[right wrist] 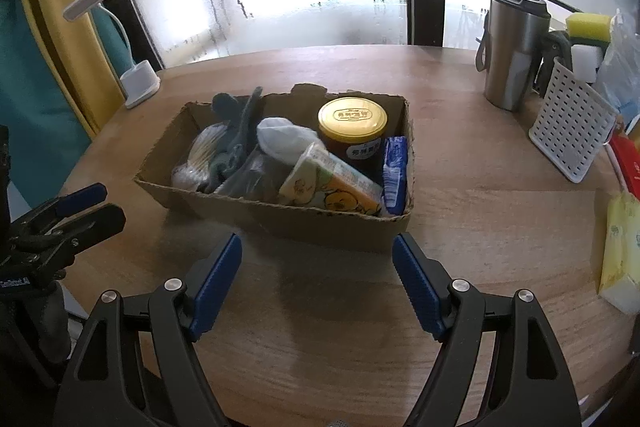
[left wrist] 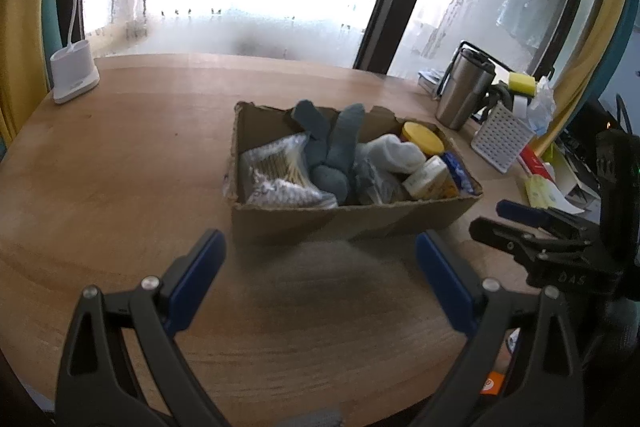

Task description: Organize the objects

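An open cardboard box (left wrist: 352,219) (right wrist: 288,219) stands on the round wooden table (left wrist: 120,167) (right wrist: 480,211). It holds a bag of cotton swabs (left wrist: 276,167) (right wrist: 200,155), grey-blue socks (left wrist: 336,151) (right wrist: 234,131), a white sock (left wrist: 396,153) (right wrist: 282,139), a yellow-lidded jar (left wrist: 424,138) (right wrist: 353,125), a small yellow carton (left wrist: 430,179) (right wrist: 336,183) and a blue packet (left wrist: 460,173) (right wrist: 395,171). My left gripper (left wrist: 320,247) is open and empty just in front of the box. My right gripper (right wrist: 318,251) is open and empty near the box's front wall.
A white desk lamp (left wrist: 74,75) (right wrist: 138,85) stands at the table's left. A steel tumbler (left wrist: 464,87) (right wrist: 514,55), a white perforated basket (left wrist: 502,139) (right wrist: 570,131), a yellow sponge (left wrist: 522,83) (right wrist: 588,25) and a yellow tissue pack (right wrist: 618,251) (left wrist: 542,191) are at the right. A window lies behind.
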`<state>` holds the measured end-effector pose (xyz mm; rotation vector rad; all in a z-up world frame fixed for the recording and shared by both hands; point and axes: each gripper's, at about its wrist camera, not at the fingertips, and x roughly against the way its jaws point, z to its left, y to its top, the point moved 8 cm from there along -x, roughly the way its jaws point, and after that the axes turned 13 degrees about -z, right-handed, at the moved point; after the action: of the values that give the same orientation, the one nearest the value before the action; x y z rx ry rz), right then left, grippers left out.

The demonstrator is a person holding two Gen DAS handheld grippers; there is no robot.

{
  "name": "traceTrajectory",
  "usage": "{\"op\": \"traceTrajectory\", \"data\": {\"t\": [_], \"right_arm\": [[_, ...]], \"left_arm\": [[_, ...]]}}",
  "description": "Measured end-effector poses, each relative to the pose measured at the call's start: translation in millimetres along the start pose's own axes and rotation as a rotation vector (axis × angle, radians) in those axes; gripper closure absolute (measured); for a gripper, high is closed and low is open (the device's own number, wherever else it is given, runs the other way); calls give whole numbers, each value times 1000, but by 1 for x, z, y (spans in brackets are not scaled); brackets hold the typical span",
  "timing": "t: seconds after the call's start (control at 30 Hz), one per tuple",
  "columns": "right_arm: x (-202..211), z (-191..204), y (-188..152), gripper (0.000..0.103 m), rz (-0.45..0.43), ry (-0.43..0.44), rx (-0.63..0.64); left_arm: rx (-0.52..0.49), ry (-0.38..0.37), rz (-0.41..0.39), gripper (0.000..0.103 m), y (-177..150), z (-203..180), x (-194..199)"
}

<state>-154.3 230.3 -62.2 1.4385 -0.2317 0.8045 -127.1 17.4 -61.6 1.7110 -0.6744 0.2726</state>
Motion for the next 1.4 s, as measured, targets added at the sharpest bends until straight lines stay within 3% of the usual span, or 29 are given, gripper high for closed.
{"op": "traceTrajectory", "data": {"t": [0.77,0.87,1.4], "right_arm": [[32,20,-9,22,-51,-17,58],[37,22,-11,15,-61,-27,75],[65,29,-9,15,-112,-52,75]], "left_arm": [[-7,33,-12,6,-10,-4,36],[-17,37,-5,6,-11,-5,40],[-18,64,-31,6,-13,-3,61]]}}
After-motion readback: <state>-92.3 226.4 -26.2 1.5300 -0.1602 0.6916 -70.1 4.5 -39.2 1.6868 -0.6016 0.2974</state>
